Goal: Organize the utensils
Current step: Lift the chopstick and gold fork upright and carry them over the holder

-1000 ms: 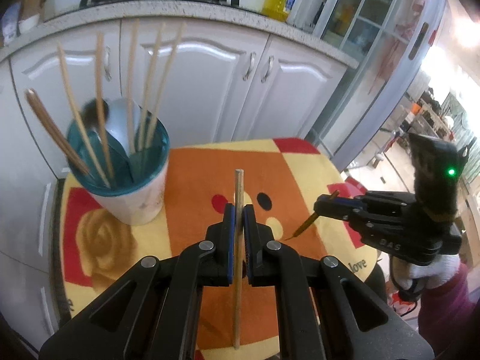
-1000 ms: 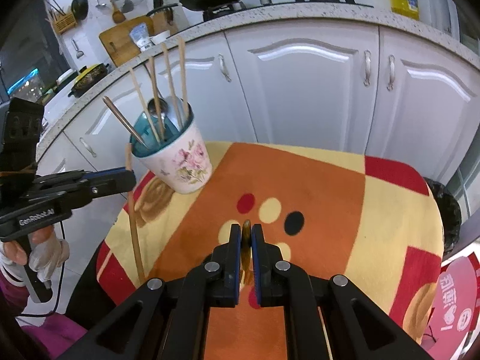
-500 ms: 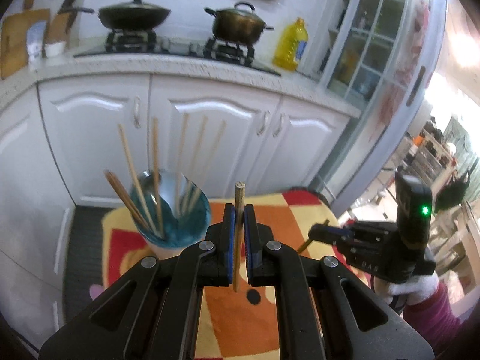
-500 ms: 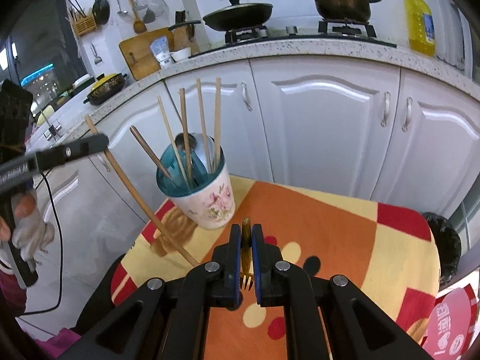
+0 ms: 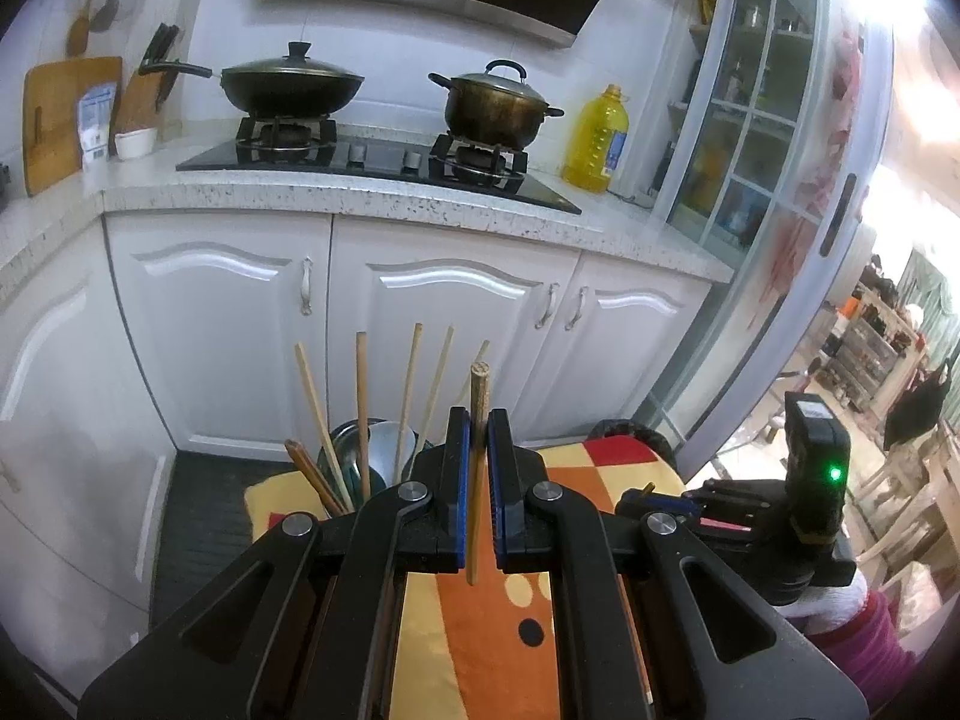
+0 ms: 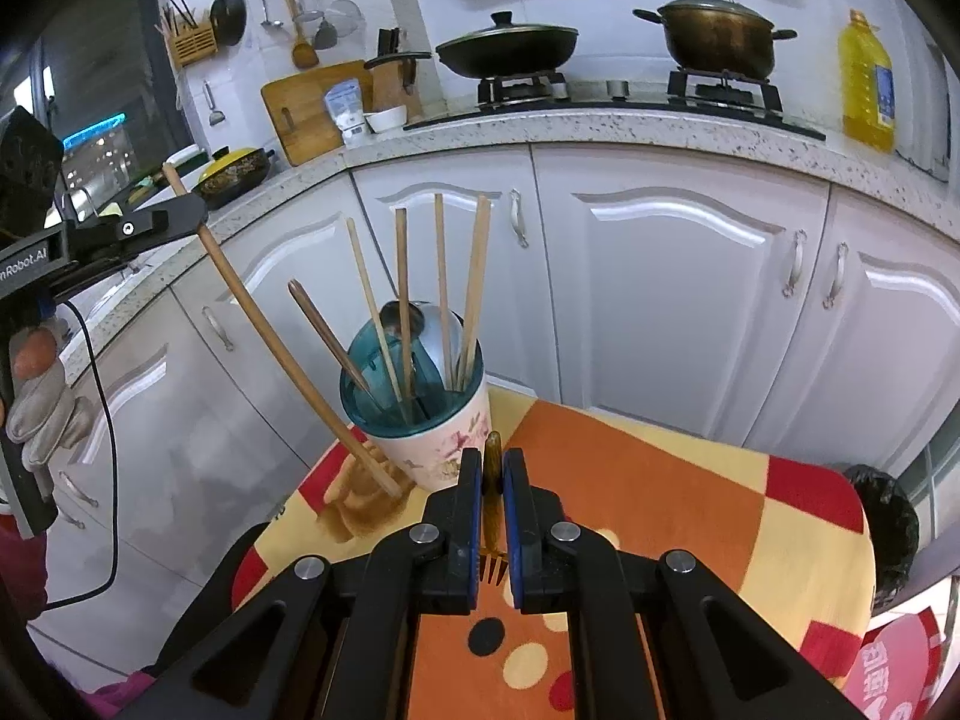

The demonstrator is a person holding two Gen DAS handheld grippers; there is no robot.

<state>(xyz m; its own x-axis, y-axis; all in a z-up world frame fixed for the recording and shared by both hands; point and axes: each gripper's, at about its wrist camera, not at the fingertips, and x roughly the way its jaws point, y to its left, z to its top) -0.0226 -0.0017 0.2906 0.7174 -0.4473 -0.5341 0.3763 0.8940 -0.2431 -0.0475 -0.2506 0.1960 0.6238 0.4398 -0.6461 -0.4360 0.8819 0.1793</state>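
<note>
Both grippers hold utensils above the bench.
Left gripper [image 5: 478,474] jaws clamp a chopstick [image 5: 477,456]; right gripper [image 6: 492,516] jaws clamp a fork [image 6: 492,480], beside the cup [image 6: 432,426] of chopsticks.

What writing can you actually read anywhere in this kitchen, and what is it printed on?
"nRobot.AI", start cut off by the picture edge: side of the left gripper.
Red sign at bottom right: large white characters, partly cropped, unreadable.
Oil bottle label: too small.
White packet by the cutting board: too blurred.
</note>
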